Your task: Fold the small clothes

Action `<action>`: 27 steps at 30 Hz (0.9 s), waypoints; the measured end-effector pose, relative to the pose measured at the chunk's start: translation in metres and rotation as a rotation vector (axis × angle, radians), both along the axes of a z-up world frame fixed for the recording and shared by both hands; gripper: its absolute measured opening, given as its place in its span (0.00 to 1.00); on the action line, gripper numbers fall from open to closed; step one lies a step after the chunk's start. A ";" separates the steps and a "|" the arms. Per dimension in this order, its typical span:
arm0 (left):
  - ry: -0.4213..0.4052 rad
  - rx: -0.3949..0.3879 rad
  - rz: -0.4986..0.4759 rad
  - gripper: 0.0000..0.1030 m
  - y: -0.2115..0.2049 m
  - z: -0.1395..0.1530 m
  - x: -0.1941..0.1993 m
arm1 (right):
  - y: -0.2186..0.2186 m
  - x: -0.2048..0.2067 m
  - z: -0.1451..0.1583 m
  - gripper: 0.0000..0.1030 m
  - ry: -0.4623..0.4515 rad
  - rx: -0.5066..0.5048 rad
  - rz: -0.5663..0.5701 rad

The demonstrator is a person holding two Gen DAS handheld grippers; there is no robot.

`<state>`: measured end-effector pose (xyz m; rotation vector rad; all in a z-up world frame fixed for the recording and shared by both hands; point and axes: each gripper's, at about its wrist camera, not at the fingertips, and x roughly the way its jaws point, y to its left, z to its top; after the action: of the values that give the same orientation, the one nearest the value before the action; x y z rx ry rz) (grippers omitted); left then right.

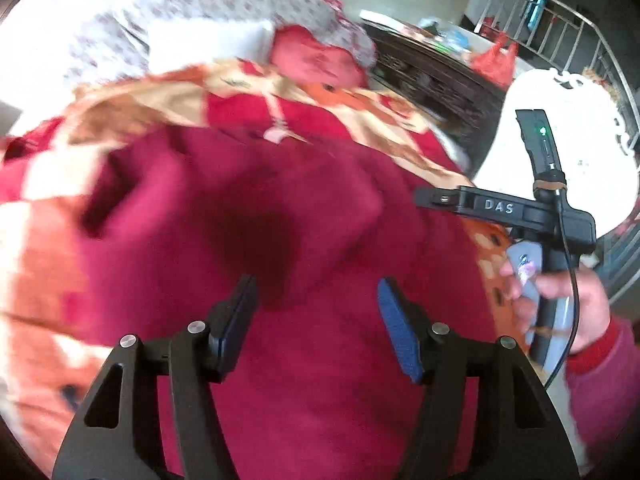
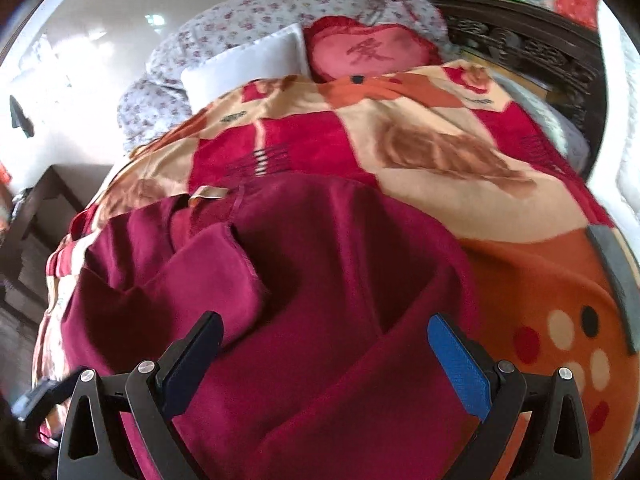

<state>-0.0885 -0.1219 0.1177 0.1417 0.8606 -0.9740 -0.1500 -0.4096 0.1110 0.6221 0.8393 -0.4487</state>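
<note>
Your left gripper (image 1: pixel 316 300) is hovering just above the dark red garment (image 1: pixel 280 240), its fingers spread wide with nothing between the blue pads (image 1: pixel 400 332). Your right gripper (image 2: pixel 324 344) is doing the same in its own view: fingers parted wide, empty, pointing down and forward over the garment (image 2: pixel 304 280).

The garment is lying on the bed, spread over the patterned blanket (image 2: pixel 440 152) near its closer edge. It is a plain deep red, soft-looking cloth, rumpled rather than flat. In the right wrist view one flap is lying folded over on the left side, its stitched edge running diagonally, and a deep crease is dipping between the two fingers. A pale tag (image 2: pixel 208 192) is showing at the far edge, by what looks like the neck opening. In the left wrist view the cloth is blurred, with a dark hollow just ahead of the fingers.

In the left wrist view you are holding the right gripper's handle (image 1: pixel 556 280) upright in your right hand (image 1: pixel 568 304), off to the right of the garment, cable trailing down past a red sleeve cuff.

Beyond the blanket, a red heart-shaped cushion (image 2: pixel 368 52), a white pillow (image 2: pixel 248 64) and a flowered quilt (image 2: pixel 248 20) are piled at the head of the bed, beside a dark carved headboard (image 2: pixel 520 48).
</note>
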 end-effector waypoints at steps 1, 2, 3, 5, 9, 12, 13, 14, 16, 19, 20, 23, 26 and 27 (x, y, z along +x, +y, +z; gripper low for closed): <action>-0.044 0.025 0.046 0.61 0.013 0.003 0.006 | 0.000 0.007 0.000 0.99 -0.017 -0.005 0.017; -0.070 0.042 0.081 0.61 0.021 0.004 0.010 | 0.001 0.013 0.001 0.99 -0.031 -0.017 0.027; -0.088 0.057 0.116 0.61 0.027 0.004 0.016 | 0.003 0.021 0.001 0.99 -0.043 -0.033 0.040; -0.085 0.092 0.193 0.61 0.040 -0.003 0.031 | 0.006 0.041 -0.002 0.99 -0.051 -0.057 0.081; -0.046 0.124 0.291 0.61 0.056 -0.020 0.055 | 0.015 0.076 -0.018 0.34 -0.047 -0.044 0.205; -0.027 0.123 0.320 0.61 0.061 -0.028 0.057 | 0.016 0.075 -0.017 0.05 -0.055 -0.034 0.220; -0.021 0.117 0.322 0.61 0.060 -0.029 0.056 | 0.014 0.067 -0.011 0.04 -0.073 -0.036 0.213; -0.018 0.109 0.326 0.61 0.061 -0.029 0.055 | 0.011 0.058 -0.006 0.04 -0.096 -0.024 0.203; -0.018 0.096 0.337 0.61 0.061 -0.028 0.053 | 0.001 0.033 0.008 0.04 -0.120 -0.046 0.153; -0.009 0.090 0.336 0.61 0.059 -0.030 0.052 | -0.020 0.003 0.010 0.04 -0.068 -0.088 0.049; -0.005 0.097 0.334 0.61 0.057 -0.033 0.051 | -0.027 -0.003 0.004 0.04 -0.046 -0.075 0.038; 0.016 0.129 0.335 0.61 0.047 -0.042 0.052 | -0.036 0.001 -0.019 0.05 0.079 -0.028 0.054; 0.016 0.167 0.345 0.61 0.044 -0.050 0.054 | -0.040 -0.005 -0.013 0.29 0.123 -0.078 -0.015; 0.015 0.177 0.353 0.61 0.045 -0.052 0.055 | -0.037 -0.009 -0.002 0.35 0.083 -0.093 -0.058</action>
<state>-0.0340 -0.0766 0.0660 0.1283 0.9473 -0.5695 -0.1589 -0.4467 0.1095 0.5456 0.8754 -0.5662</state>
